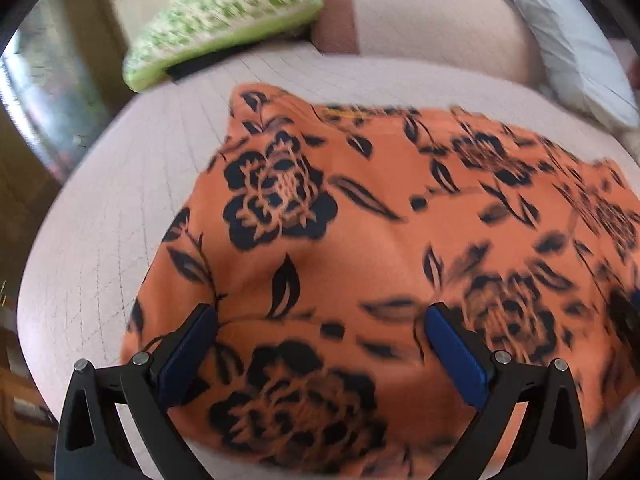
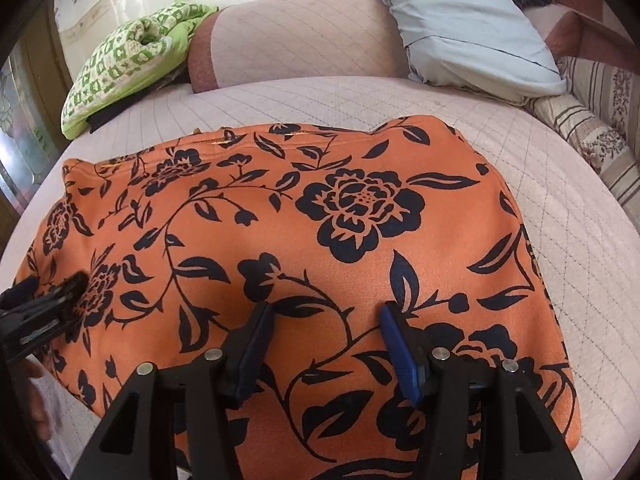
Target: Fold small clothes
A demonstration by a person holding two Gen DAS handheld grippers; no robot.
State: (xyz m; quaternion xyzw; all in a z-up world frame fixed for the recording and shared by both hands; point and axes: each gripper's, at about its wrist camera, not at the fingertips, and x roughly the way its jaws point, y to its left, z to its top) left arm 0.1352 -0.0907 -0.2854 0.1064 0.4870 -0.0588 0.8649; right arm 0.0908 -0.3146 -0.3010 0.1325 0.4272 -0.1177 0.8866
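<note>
Quilted bed carries the orange garment, spread flat below the green pillow. Left claw and right claw hover released above its near hem. Pinch both hem corners evenly, then lift together toward the pillow to avoid wrinkles.

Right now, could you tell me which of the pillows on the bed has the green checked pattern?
The green pillow at the far left; the blue pillow is plain and the striped pillow is beige.
</note>
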